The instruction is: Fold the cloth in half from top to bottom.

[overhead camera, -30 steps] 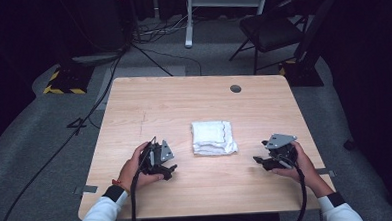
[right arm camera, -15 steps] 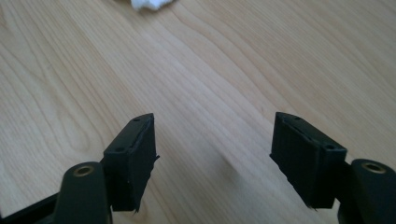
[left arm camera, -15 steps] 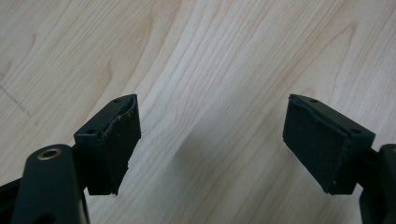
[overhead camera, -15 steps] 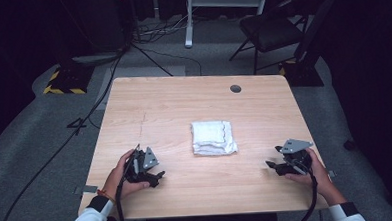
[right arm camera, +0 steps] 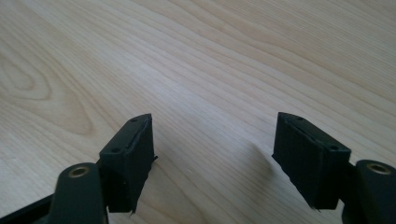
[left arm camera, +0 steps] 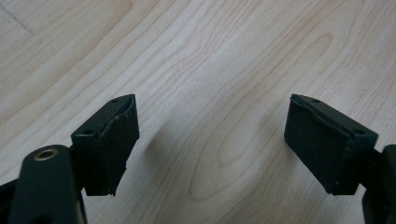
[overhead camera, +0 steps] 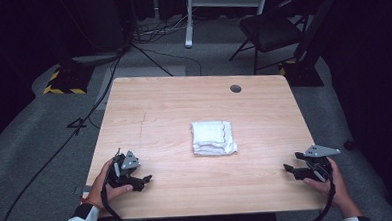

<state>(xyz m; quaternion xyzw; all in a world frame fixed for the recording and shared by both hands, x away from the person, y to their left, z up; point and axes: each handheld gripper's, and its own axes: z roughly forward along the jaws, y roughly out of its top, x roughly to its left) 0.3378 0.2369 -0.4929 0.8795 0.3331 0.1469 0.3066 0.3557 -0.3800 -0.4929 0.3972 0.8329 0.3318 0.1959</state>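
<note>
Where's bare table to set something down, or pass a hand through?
Most of the table is bare: the whole far half up to the round hole, and strips between the folded white cloth and each open gripper, left and right. Tightest spots are the near corners, where the hands sit.

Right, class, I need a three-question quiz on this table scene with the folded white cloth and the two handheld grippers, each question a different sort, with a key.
1. True or false: the left gripper has its jaws shut on the folded white cloth.
2. Multiple choice: where does the cloth lie? A) near the middle of the table B) on the floor C) between the jaws of the right gripper
3. Fill in: in both gripper views, between the open jaws there is only bare ____.

Key: 1 false, its jaws stand open, apart from the cloth. 2 A. 3 wood.
</note>
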